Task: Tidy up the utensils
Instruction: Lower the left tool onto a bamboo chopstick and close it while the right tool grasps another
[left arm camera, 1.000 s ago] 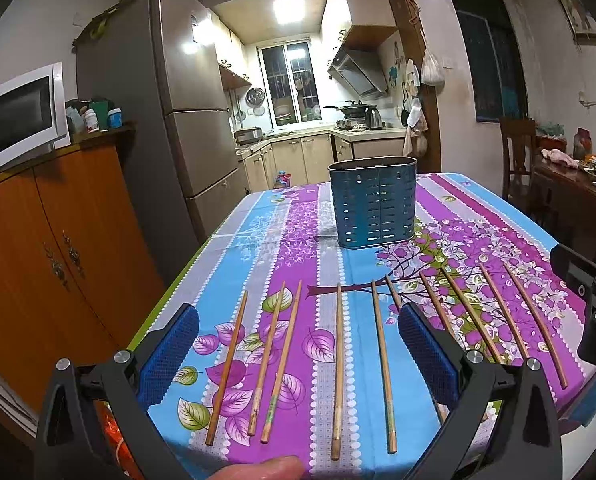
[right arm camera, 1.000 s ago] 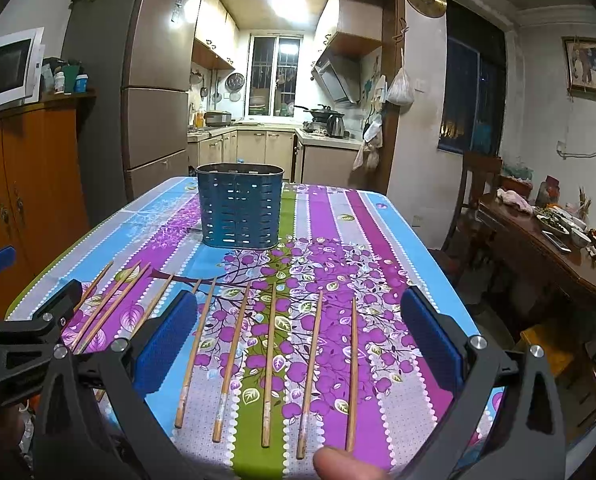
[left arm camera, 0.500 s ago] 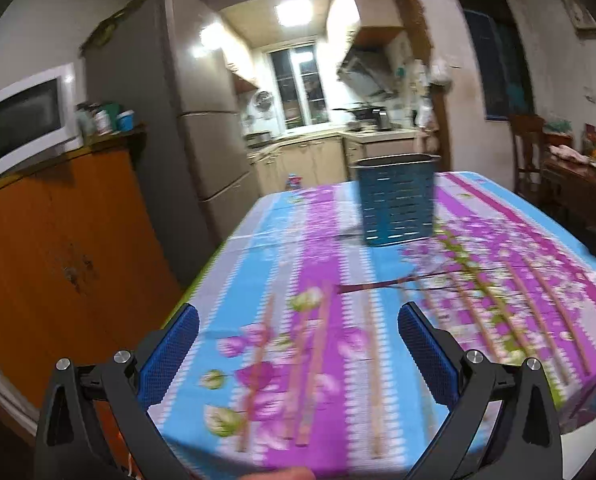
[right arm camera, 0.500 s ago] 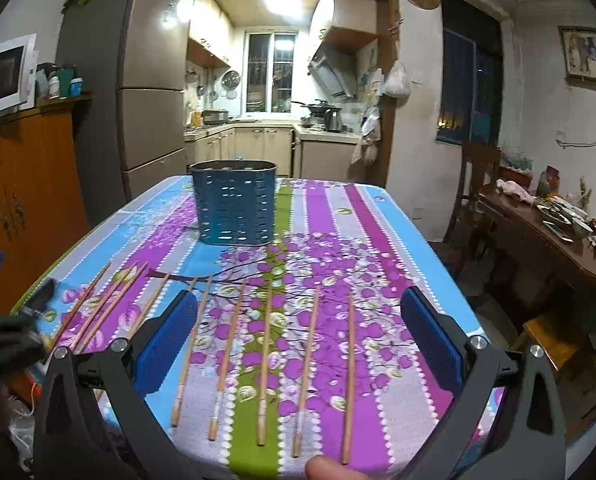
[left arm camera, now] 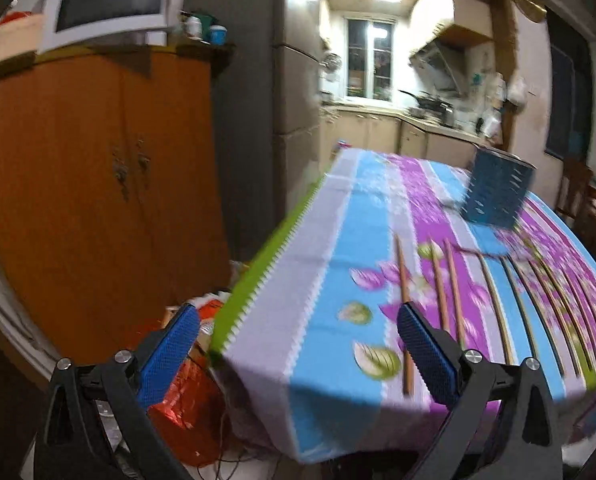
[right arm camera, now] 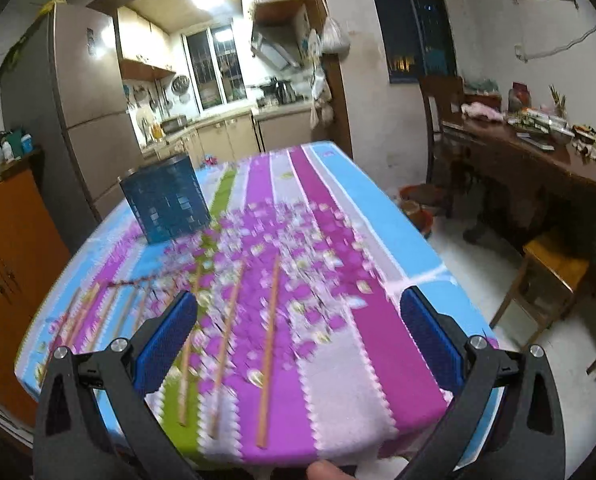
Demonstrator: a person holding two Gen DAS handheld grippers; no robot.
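While both views are smeared by motion blur, the main layout is readable. The left gripper (left arm camera: 298,344) has its blue-padded fingers (left arm camera: 166,356) spread wide apart with nothing between them, straddling the near left corner of the table (left arm camera: 298,280), which wears a striped, flowered cloth. From that view, the chopsticks (left arm camera: 403,312) lie flat in a row on the cloth, running from 6 o'clock toward 12 o'clock, the leftmost one just beside the right-hand finger pad. The blue slotted utensil holder (left arm camera: 495,192) stands at about 2 o'clock, well apart from the sticks. An orange cabinet (left arm camera: 98,200) with a white microwave (left arm camera: 110,0) on top fills the 9 o'clock to 11 o'clock side.

The right gripper (right arm camera: 298,344) is likewise opened wide and empty, hanging over the near table edge. Its view shows at least 3 chopsticks (right arm camera: 269,344) between its fingers at 6 o'clock, more toward 8 o'clock, and the utensil holder (right arm camera: 166,200) at 11 o'clock.
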